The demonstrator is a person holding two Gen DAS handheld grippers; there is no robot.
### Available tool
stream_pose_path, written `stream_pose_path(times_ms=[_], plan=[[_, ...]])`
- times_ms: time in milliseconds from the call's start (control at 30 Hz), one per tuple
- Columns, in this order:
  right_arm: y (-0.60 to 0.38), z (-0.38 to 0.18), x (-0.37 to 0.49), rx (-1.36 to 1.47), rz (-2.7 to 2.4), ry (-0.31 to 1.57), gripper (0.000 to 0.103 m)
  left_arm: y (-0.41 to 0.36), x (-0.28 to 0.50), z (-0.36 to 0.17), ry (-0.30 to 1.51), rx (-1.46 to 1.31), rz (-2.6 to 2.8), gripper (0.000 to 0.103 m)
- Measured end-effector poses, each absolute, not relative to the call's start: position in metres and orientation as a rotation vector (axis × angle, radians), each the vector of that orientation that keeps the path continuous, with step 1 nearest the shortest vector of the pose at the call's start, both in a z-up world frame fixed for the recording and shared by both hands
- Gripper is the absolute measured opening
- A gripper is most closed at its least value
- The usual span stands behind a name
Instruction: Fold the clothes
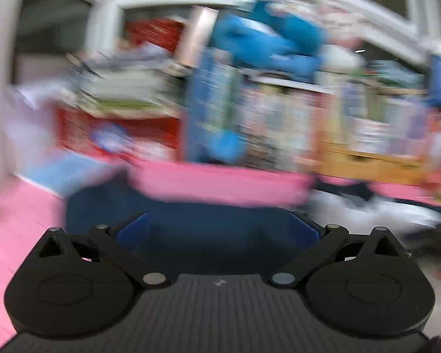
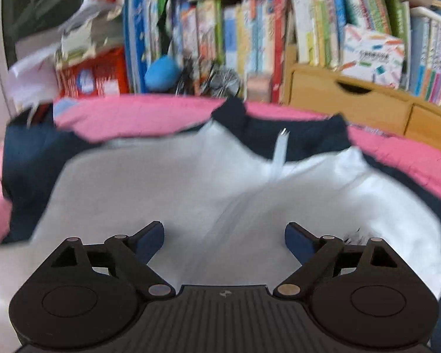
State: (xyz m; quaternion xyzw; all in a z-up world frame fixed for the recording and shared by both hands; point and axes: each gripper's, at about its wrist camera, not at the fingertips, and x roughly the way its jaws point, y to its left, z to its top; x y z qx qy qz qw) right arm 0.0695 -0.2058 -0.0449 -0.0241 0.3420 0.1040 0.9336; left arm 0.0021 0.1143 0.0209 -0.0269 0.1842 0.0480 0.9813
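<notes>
A garment with a white front (image 2: 191,188) and dark navy sleeves and collar (image 2: 302,138) lies spread on a pink sheet (image 2: 138,117). My right gripper (image 2: 224,239) is open and empty, low over the white front near its zip. In the left wrist view, blurred by motion, my left gripper (image 1: 217,229) is open over a navy part of the garment (image 1: 173,220), with white cloth (image 1: 367,211) to its right. I cannot tell whether either gripper touches the cloth.
Shelves packed with books (image 2: 250,35) and a wooden drawer unit (image 2: 352,100) stand behind the pink sheet. A blue plush toy (image 1: 267,41) sits on top. A red box (image 2: 94,79) and loose papers are at the left.
</notes>
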Motion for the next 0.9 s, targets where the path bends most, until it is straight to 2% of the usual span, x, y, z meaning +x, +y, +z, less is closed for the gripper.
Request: stream_pose_path(times_ms=[200, 367, 467, 567, 633, 700, 733, 833, 900], plan=[[-0.198, -0.054, 0.069, -0.055, 0.192, 0.694, 0.103, 0.170, 0.071, 0.015, 0.487, -0.083, 0.287, 0.099], [-0.201, -0.057, 0.072, -0.043, 0.187, 0.704, 0.103, 0.136, 0.067, 0.003, 0.494, -0.010, 0.079, 0.103], [-0.201, -0.058, 0.073, -0.040, 0.188, 0.706, 0.103, 0.115, 0.088, -0.015, 0.620, 0.072, 0.111, 0.103], [-0.202, -0.058, 0.073, -0.040, 0.188, 0.706, 0.103, 0.122, 0.101, -0.031, 0.713, -0.011, 0.139, 0.103], [-0.202, -0.058, 0.074, -0.039, 0.189, 0.706, 0.103, 0.131, 0.097, -0.035, 0.733, -0.075, 0.153, 0.080], [-0.203, -0.058, 0.074, -0.037, 0.189, 0.707, 0.103, 0.134, 0.083, -0.031, 0.718, -0.081, 0.157, 0.062], [-0.203, -0.058, 0.074, -0.037, 0.189, 0.707, 0.103, 0.134, 0.074, -0.027, 0.716, -0.080, 0.141, 0.057], [-0.203, -0.058, 0.074, -0.036, 0.189, 0.707, 0.103, 0.127, 0.037, -0.018, 0.661, -0.008, 0.075, 0.057], [-0.203, -0.058, 0.074, -0.036, 0.190, 0.707, 0.103, 0.112, 0.005, -0.012, 0.592, 0.145, 0.006, 0.064]])
